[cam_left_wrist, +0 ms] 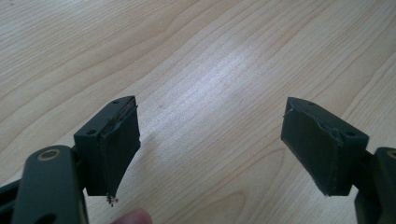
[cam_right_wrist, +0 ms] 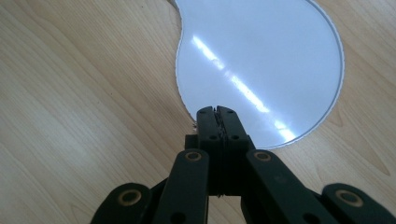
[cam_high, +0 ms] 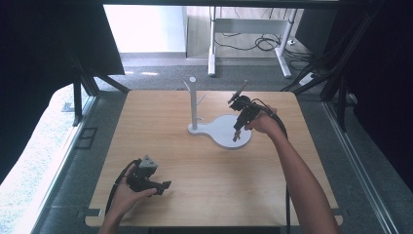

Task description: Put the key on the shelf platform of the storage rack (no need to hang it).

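The wooden table [cam_high: 204,185] is taking up most of the high view, its pale grain running under both grippers. Toward its far middle a white stand [cam_high: 221,130] is sitting: a flat, pear-shaped base with a thin upright post [cam_high: 193,102] rising from its narrow left end, short pegs sticking out near the top. The right gripper [cam_high: 237,135] is pointing down over the wide right part of that base, held by a hand reaching in from the right edge. In the right gripper view its jaws are pressing together with nothing between them, their tips [cam_right_wrist: 217,112] hanging just above the near rim of the white base [cam_right_wrist: 261,56]. The left gripper [cam_high: 164,187] is resting low near the table's front left corner, well apart from the stand. In the left gripper view its jaws are standing wide apart over bare wood [cam_left_wrist: 210,70], empty, and a fingertip [cam_left_wrist: 133,217] is peeking in at the bottom edge.
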The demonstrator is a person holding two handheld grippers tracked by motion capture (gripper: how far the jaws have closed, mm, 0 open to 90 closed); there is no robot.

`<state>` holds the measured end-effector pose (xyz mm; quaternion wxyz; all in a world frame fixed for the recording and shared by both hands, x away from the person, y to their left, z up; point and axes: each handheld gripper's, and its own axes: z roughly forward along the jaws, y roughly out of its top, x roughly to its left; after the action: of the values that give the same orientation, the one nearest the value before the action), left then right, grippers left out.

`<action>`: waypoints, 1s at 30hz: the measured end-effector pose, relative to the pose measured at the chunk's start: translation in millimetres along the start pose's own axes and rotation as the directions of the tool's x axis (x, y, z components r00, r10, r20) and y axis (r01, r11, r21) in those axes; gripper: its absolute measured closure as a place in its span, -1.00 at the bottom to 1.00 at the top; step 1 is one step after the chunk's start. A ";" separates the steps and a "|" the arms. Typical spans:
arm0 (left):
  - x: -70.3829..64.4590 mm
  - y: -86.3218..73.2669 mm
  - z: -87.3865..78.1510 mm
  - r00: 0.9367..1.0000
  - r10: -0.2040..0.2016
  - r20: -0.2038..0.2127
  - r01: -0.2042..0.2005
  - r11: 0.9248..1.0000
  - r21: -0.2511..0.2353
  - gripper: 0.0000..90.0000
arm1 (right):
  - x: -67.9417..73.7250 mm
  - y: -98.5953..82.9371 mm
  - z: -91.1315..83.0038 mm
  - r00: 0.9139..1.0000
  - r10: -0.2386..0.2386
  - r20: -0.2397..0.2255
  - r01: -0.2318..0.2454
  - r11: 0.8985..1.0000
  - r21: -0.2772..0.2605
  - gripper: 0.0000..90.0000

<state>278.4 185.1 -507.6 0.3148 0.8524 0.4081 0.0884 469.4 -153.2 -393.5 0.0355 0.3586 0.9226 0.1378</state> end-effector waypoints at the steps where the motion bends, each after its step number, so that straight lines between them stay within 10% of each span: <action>1: 0.1 0.0 0.0 1.000 0.000 0.000 0.000 1.000 0.001 -0.56 | -0.5 0.9 0.0 1.000 0.000 0.001 0.000 1.000 -0.003 1.00; 30: -1.7 0.8 1.0 1.000 0.009 0.009 -0.009 1.000 0.003 -0.56 | -14.0 28.3 9.7 1.000 0.029 0.007 -0.029 1.000 -0.012 1.00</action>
<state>278.2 183.0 -507.7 0.3150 0.8551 0.4028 0.0854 499.8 -140.5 -395.4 0.0389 0.3721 0.9163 0.1426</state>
